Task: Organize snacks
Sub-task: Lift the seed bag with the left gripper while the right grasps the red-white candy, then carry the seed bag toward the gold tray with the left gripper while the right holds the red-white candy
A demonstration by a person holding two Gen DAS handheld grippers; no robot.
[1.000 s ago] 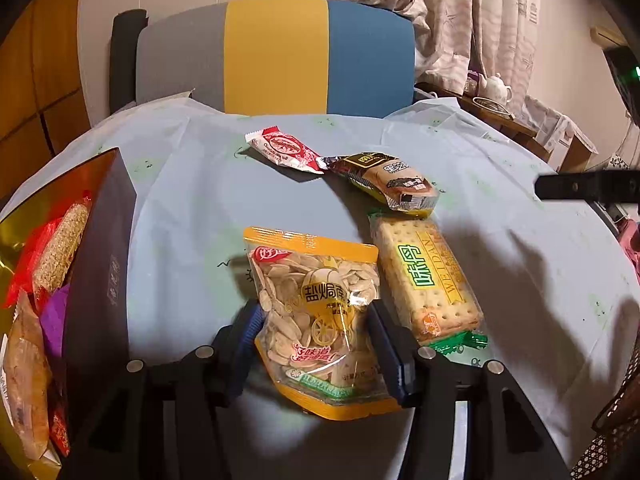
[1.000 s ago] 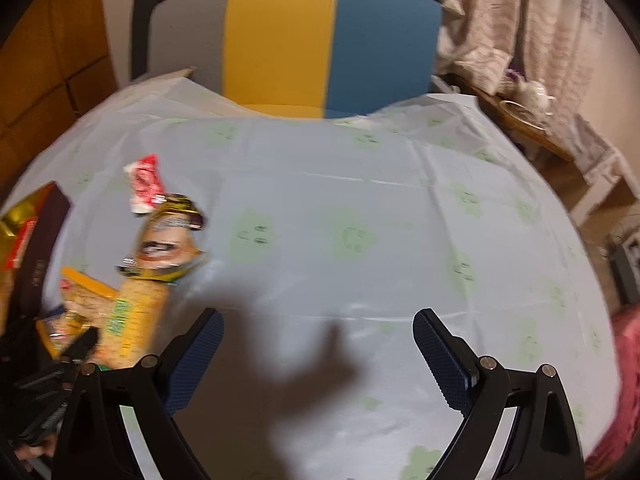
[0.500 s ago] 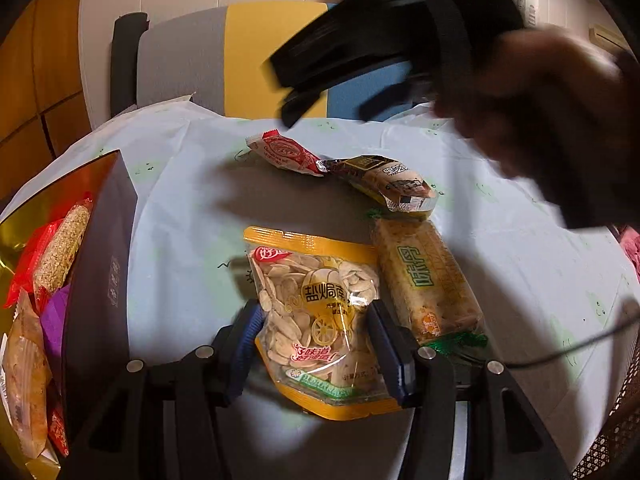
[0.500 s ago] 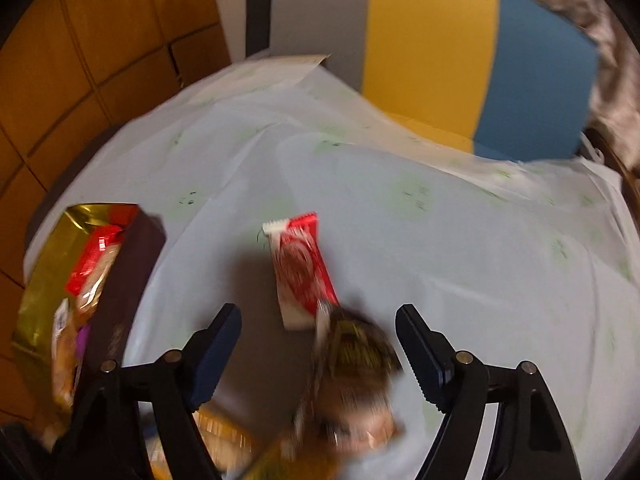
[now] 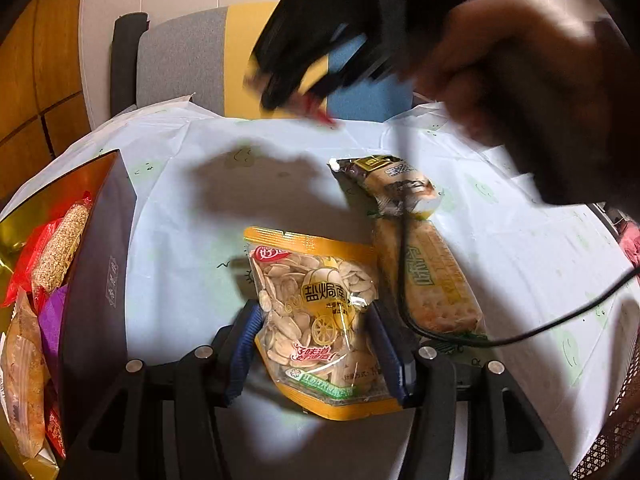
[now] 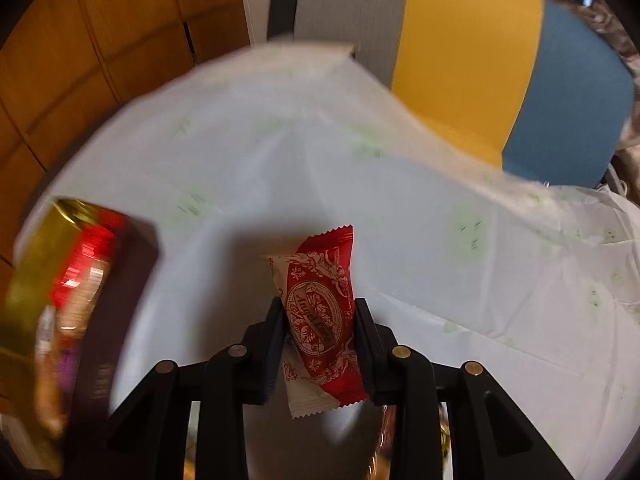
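Note:
My left gripper [image 5: 316, 344] is shut on the orange-edged bag of seeds [image 5: 316, 312], which rests on the pale tablecloth [image 5: 192, 240]. My right gripper [image 6: 320, 332] is shut on a red and white candy packet [image 6: 320, 316] and holds it above the table. It also shows, blurred, in the left wrist view [image 5: 320, 92] with the red packet [image 5: 316, 110] in it. A cracker pack [image 5: 432, 276] and a brown snack bar [image 5: 396, 184] lie right of the seed bag. The gold-lined snack box [image 5: 96, 264] stands at the left with several snacks inside; it also shows in the right wrist view [image 6: 132, 280].
A grey, yellow and blue chair [image 6: 500, 60] stands behind the table. A black cable [image 5: 520, 334] hangs across the crackers. A mesh basket edge [image 5: 616, 432] shows at the lower right. Wood panelling [image 6: 100, 40] is on the left.
My right gripper has closed on the red candy packet and lifted it off the table, swinging left toward the box. My left gripper has stayed shut on the seed bag.

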